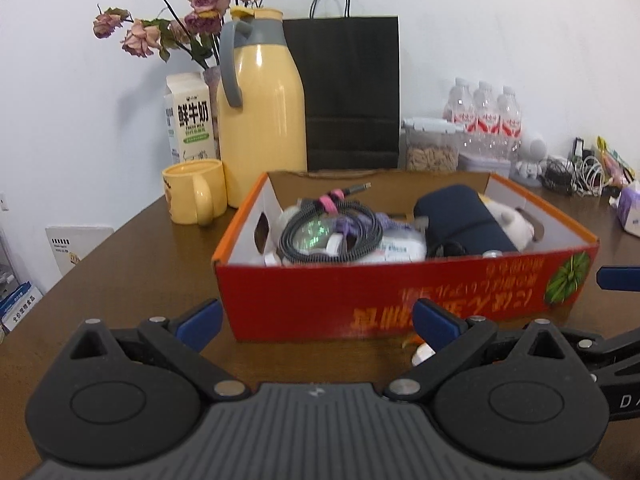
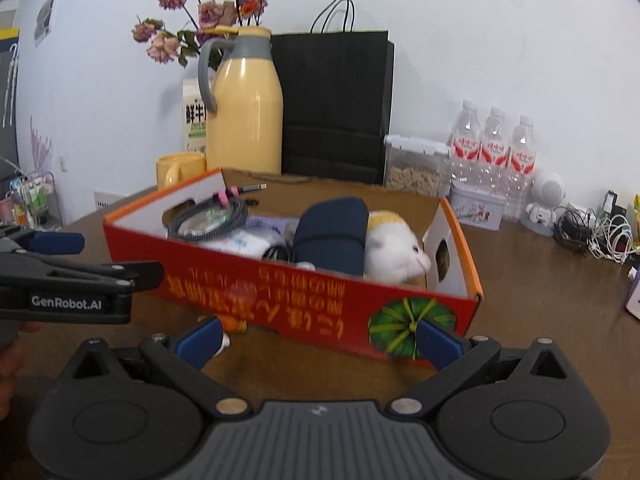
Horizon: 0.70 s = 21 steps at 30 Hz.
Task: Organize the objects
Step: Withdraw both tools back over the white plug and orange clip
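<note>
A red cardboard box (image 1: 400, 292) (image 2: 280, 292) with an orange rim stands on the brown table. Inside lie a coiled grey cable (image 1: 332, 228) (image 2: 208, 220), a navy pouch (image 1: 460, 216) (image 2: 332, 236), a white plush toy (image 1: 512, 220) (image 2: 396, 252) and a white packet (image 1: 400, 246). A small orange-and-white object (image 1: 420, 350) (image 2: 230, 326) lies on the table against the box front, partly hidden by fingers. My left gripper (image 1: 318, 322) is open, just short of the box front, holding nothing. My right gripper (image 2: 319, 340) is open and empty, facing the box's right front corner.
Behind the box stand a yellow thermos (image 1: 260, 108), a yellow mug (image 1: 196, 192), a milk carton (image 1: 188, 116), dried roses (image 1: 180, 20), a black paper bag (image 1: 352, 92), a nut container (image 1: 432, 144), water bottles (image 1: 484, 112), and tangled cables (image 2: 600, 232) at the far right.
</note>
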Motion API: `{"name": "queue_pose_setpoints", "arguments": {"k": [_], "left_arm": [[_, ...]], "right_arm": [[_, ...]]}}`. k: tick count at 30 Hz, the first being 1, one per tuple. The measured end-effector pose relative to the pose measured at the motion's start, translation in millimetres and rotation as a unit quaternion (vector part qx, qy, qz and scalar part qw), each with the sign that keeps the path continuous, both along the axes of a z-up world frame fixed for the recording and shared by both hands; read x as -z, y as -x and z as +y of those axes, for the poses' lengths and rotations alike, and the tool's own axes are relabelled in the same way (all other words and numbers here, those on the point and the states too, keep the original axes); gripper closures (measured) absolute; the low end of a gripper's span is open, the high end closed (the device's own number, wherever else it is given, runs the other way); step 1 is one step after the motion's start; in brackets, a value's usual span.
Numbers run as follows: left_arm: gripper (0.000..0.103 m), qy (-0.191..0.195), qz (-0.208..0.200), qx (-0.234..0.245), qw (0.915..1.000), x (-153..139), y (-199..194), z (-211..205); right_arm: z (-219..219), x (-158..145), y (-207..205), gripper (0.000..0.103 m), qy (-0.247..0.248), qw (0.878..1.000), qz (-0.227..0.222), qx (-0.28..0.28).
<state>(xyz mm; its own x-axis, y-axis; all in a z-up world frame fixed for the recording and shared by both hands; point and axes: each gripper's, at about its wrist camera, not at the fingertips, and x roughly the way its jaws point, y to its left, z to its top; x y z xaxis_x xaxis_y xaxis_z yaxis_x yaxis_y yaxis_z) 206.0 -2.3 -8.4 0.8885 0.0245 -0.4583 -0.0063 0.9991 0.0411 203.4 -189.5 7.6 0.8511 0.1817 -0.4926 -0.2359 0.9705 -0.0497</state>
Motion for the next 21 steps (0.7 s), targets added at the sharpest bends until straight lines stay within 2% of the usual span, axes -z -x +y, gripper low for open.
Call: {"name": "queue_pose_setpoints", "arguments": {"k": [8, 14, 21], "left_arm": [[0.000, -0.006, 0.035, 0.003, 0.9994, 17.0, -0.6, -0.7], [0.000, 0.005, 0.064, 0.009, 0.9979, 22.1, -6.5, 0.2], [0.000, 0.009, 0.081, 0.036, 0.9960, 25.5, -10.9, -5.5]], "right_arm": [[-5.4, 14.0, 3.5, 0.000, 0.000, 1.000, 0.027, 0.004], [-12.7, 19.6, -2.0, 0.000, -0.012, 0.999, 0.040, 0.030], [-13.9, 23.4, -6.7, 0.000, -0.007, 0.998, 0.047, 0.044]]}}
